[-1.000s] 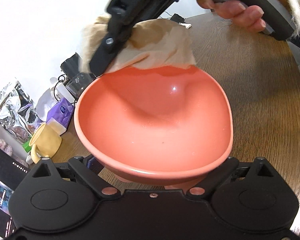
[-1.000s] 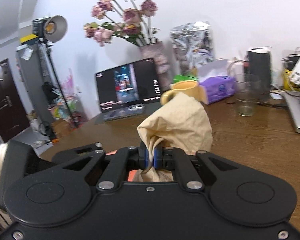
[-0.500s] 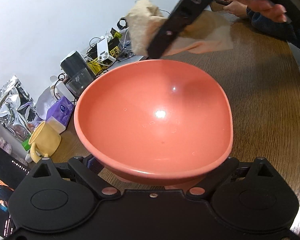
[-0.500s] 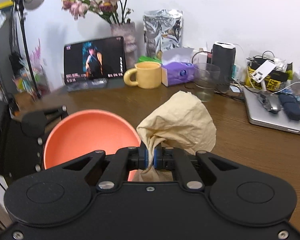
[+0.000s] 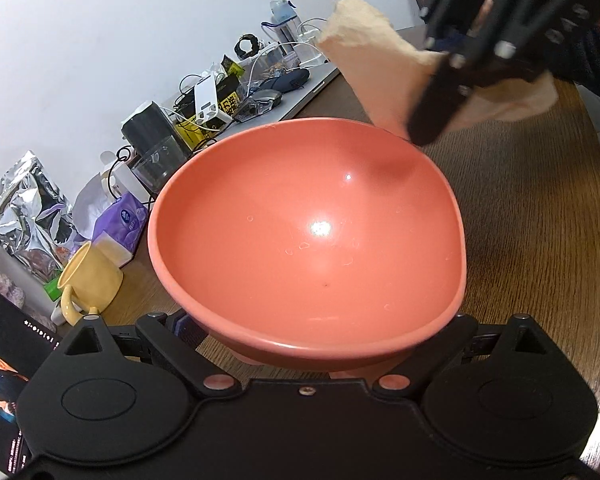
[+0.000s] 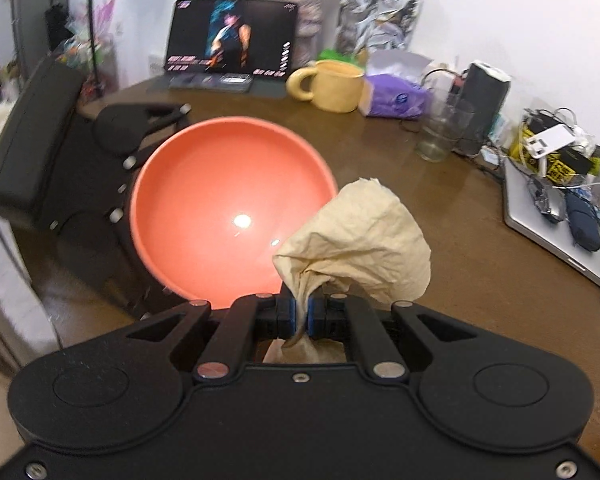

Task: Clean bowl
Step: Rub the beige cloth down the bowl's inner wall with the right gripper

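Note:
A coral-red bowl (image 5: 308, 240) fills the left wrist view, its inside glossy with a few small water marks. My left gripper (image 5: 316, 346) is shut on it, with fingers spread around its base and lower wall. The right wrist view shows the bowl (image 6: 228, 208) on the table, with the left gripper (image 6: 124, 204) clasping its left side. My right gripper (image 6: 302, 314) is shut on a crumpled beige cloth (image 6: 360, 240). It hovers just outside the bowl's rim, at the upper right in the left wrist view, where the right gripper (image 5: 440, 112) carries the cloth (image 5: 376, 76).
The brown wooden table (image 6: 440, 248) holds a yellow mug (image 6: 332, 84), a purple tissue pack (image 6: 396, 98), a glass (image 6: 440, 132), a black speaker (image 6: 486, 96) and a lit tablet (image 6: 232, 40) at the back. A laptop (image 6: 560, 232) with cables and chargers lies at the right.
My right gripper has carried the cloth off the bowl's far rim, out to its side, and rolled, bringing the bowl into its view. The left gripper and bowl stayed still.

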Motion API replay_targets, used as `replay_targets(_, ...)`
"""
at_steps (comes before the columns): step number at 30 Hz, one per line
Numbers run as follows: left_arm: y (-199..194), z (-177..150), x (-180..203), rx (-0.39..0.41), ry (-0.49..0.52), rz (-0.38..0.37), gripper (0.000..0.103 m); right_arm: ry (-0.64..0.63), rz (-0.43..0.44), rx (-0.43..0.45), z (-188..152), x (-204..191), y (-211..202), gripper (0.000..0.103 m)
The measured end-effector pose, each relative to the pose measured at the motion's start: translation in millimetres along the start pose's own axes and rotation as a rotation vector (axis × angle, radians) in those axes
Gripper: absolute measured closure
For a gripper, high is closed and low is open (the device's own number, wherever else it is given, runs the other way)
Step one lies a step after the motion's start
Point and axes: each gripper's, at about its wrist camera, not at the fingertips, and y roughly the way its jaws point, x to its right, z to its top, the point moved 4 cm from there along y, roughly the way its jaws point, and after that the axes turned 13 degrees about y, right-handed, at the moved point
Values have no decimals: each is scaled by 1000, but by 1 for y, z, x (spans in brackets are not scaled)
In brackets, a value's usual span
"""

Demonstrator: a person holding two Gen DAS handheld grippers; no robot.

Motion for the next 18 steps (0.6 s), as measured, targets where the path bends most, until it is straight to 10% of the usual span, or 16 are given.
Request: replay_targets(18,1,0,-2,4,4,-3,8,-34,346,-67,-4,-45,8,97)
